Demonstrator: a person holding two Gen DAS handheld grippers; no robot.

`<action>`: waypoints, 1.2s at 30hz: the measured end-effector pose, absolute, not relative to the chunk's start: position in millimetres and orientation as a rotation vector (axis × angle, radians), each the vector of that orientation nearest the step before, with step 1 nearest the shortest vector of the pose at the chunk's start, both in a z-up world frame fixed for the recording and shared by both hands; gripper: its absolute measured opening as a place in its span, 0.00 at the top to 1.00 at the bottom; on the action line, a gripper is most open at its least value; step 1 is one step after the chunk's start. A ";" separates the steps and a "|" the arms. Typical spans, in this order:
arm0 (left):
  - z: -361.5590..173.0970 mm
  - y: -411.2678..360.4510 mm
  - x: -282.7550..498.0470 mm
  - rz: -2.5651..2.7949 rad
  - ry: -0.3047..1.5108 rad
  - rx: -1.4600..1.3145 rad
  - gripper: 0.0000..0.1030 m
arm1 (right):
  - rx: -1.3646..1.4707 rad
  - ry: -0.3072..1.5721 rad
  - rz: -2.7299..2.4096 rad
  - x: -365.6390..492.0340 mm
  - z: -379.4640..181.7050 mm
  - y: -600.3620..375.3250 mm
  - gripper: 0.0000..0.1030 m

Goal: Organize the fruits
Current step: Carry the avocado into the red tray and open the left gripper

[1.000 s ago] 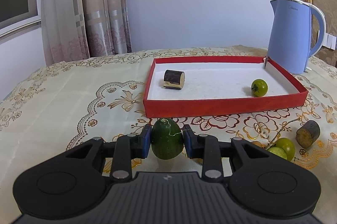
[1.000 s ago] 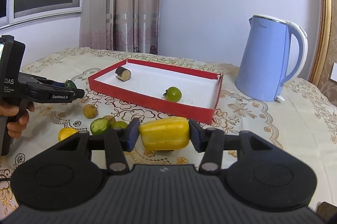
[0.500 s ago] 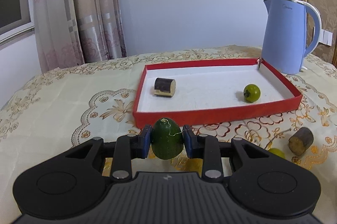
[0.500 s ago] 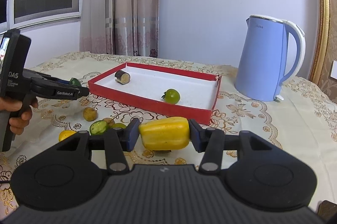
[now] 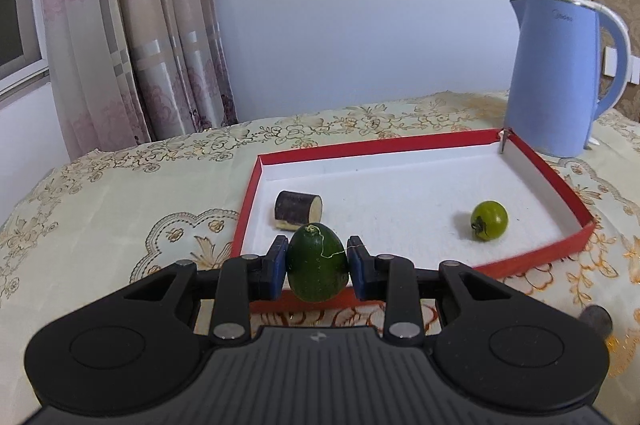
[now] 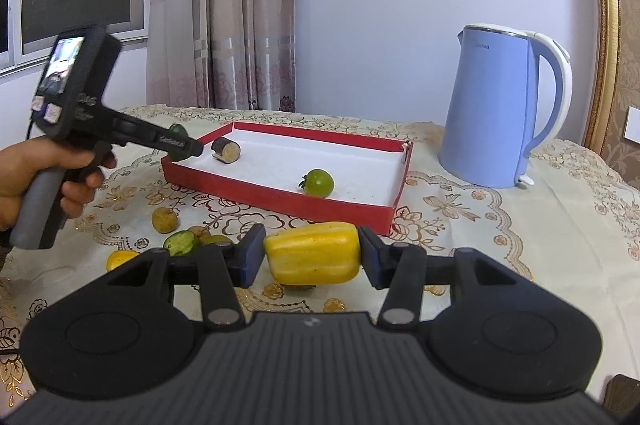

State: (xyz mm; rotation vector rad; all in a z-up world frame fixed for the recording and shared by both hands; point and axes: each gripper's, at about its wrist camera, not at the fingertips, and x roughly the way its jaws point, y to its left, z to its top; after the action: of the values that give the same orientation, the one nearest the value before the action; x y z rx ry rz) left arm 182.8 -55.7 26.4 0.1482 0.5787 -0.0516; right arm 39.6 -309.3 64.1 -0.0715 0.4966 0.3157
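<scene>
Left gripper [image 5: 317, 261] clamped on dark green fruit [image 5: 317, 262], stem end up, long axis upright across pads. Fruit held above near-left corner of red tray [image 5: 532, 257], just short of brown cut piece [image 5: 298, 209]; green tomato [image 5: 489, 220] lies far right inside. Left is nearer arm: tray floor sits directly ahead and below. Likely next: short advance, lower, release. Right gripper [image 6: 312, 259] pinches yellow pepper [image 6: 312, 259] crosswise, short of tray's near wall, loose fruits [image 6: 164, 219] at left.
</scene>
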 end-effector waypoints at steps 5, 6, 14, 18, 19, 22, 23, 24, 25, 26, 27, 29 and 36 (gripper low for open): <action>25.1 -66.0 208.9 -0.041 0.599 0.164 0.70 | -0.060 0.494 0.317 40.5 61.8 -310.2 0.54; 24.7 -68.0 215.0 -0.040 0.606 0.164 0.70 | -0.057 0.495 0.316 40.6 61.3 -310.8 0.54; 16.3 -86.6 267.9 -0.039 0.675 0.200 0.70 | -0.046 0.500 0.290 42.6 60.0 -319.4 0.54; 8.5 -99.1 290.7 -0.030 0.708 0.225 0.70 | -0.045 0.503 0.278 42.2 59.3 -322.7 0.54; 6.6 -102.0 295.9 -0.025 0.715 0.229 0.70 | -0.045 0.504 0.276 41.9 59.0 -323.2 0.54; 1.4 -107.8 309.3 -0.016 0.731 0.226 0.70 | -0.045 0.503 0.268 39.8 59.8 -324.1 0.54; -0.3 -108.8 313.8 -0.013 0.738 0.220 0.70 | -0.047 0.501 0.264 38.6 60.6 -324.2 0.54; -1.6 -109.1 317.3 -0.011 0.743 0.216 0.70 | -0.048 0.498 0.263 37.3 61.7 -324.4 0.54; -3.0 -109.7 320.6 -0.007 0.747 0.214 0.70 | -0.048 0.495 0.261 35.7 62.4 -324.3 0.54; -4.4 -110.3 323.5 -0.001 0.751 0.214 0.70 | -0.048 0.494 0.258 34.4 62.9 -324.4 0.54; -5.4 -110.8 326.1 0.004 0.754 0.214 0.70 | -0.050 0.495 0.253 33.9 62.9 -324.7 0.54; -6.3 -110.4 329.2 0.008 0.755 0.209 0.70 | -0.048 0.497 0.246 33.3 62.9 -325.4 0.54; -3.7 -105.7 322.5 0.047 0.722 0.188 0.29 | -0.056 0.498 0.257 34.5 64.6 -320.6 0.54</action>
State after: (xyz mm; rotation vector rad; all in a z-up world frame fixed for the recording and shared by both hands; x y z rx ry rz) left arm 322.5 -105.7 -3.7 0.1878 0.7224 0.0467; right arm 34.5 -320.6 64.6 -0.0556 0.4982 0.2569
